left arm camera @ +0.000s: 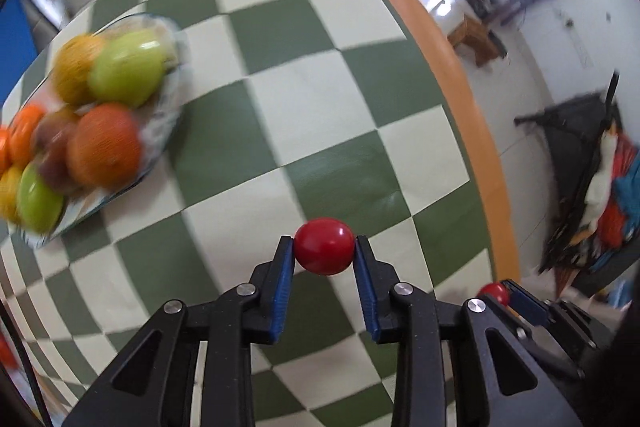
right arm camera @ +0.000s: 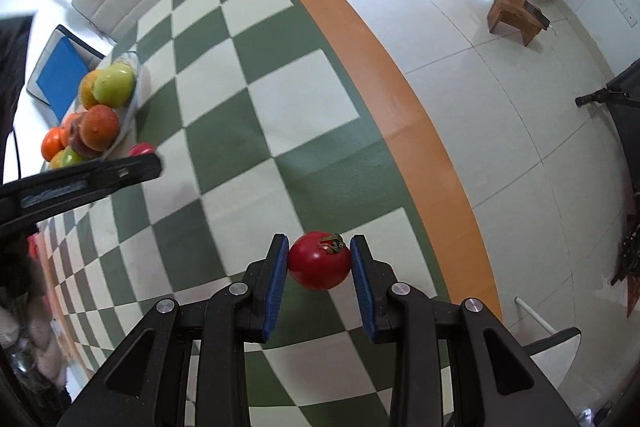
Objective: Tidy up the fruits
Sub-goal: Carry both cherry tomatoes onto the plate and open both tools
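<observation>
The left gripper (left arm camera: 324, 254) was clamped on a smooth red tomato (left arm camera: 324, 251), held above the checked tablecloth (left arm camera: 304, 99) not far from the table's orange edge (left arm camera: 436, 39). The right gripper (right arm camera: 319, 261) gripped a second tomato (right arm camera: 319, 260), its green stalk turned upward, also close to that orange edge. In both, the blue pads (right arm camera: 276, 287) pressed the fruit across its widest part, which looked the soundest hold.

These tomatoes were probably light, glossy and a little slippery, with thin skin that would bruise or split under a hard squeeze. A gentle, even grip at the middle should serve; a hold nearer the top or bottom might let them squirt out.

The glass fruit plate (left arm camera: 170, 115) stood towards the far left side of the table, heaped with oranges and green apples. It was blurred in the left view and cut off at the frame's edge, so its full load could not be counted. One dark reddish fruit there could not be identified.
</observation>
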A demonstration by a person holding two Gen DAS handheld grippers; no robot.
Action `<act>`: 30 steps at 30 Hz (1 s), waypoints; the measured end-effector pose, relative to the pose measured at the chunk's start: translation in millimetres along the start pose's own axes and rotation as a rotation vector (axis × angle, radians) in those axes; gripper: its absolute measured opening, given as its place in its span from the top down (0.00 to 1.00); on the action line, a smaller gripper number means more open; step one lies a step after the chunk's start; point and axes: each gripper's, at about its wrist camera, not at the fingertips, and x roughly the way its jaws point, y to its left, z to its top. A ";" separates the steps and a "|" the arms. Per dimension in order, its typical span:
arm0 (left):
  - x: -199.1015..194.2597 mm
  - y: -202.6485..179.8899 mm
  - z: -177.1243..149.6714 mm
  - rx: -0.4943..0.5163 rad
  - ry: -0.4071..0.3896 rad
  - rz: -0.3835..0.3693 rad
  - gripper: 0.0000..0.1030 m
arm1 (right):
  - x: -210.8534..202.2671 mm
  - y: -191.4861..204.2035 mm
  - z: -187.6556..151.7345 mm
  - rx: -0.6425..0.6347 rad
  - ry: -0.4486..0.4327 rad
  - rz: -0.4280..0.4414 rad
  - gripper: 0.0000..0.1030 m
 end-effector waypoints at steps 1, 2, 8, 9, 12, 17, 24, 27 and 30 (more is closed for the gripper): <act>-7.3 9.2 -1.8 -0.028 -0.005 -0.019 0.74 | -2.4 3.0 0.6 -0.005 -0.003 0.012 0.67; -17.8 22.4 -6.0 -0.063 -0.012 -0.043 0.74 | -4.4 6.8 1.5 -0.011 -0.005 0.024 0.67; -65.0 80.1 -26.7 -0.243 -0.082 -0.119 0.74 | -10.0 58.5 12.5 -0.084 -0.015 0.147 0.67; -71.9 90.2 -29.9 -0.272 -0.094 -0.128 0.74 | -8.2 72.4 15.8 -0.103 -0.011 0.171 0.67; -86.5 120.9 -34.6 -0.368 -0.124 -0.160 0.74 | 0.7 115.9 27.2 -0.151 0.002 0.246 0.67; -88.7 163.5 -35.7 -0.513 -0.158 -0.169 0.74 | 21.2 184.3 41.0 -0.238 0.016 0.322 0.67; -86.8 246.7 -48.3 -0.729 -0.186 -0.195 0.74 | 55.2 254.8 51.8 -0.329 0.032 0.333 0.67; -74.7 271.4 -51.7 -0.802 -0.173 -0.218 0.74 | 68.6 269.9 56.1 -0.339 0.043 0.326 0.67; -59.1 287.8 -52.6 -0.868 -0.153 -0.272 0.74 | 79.8 280.7 61.9 -0.338 0.052 0.321 0.67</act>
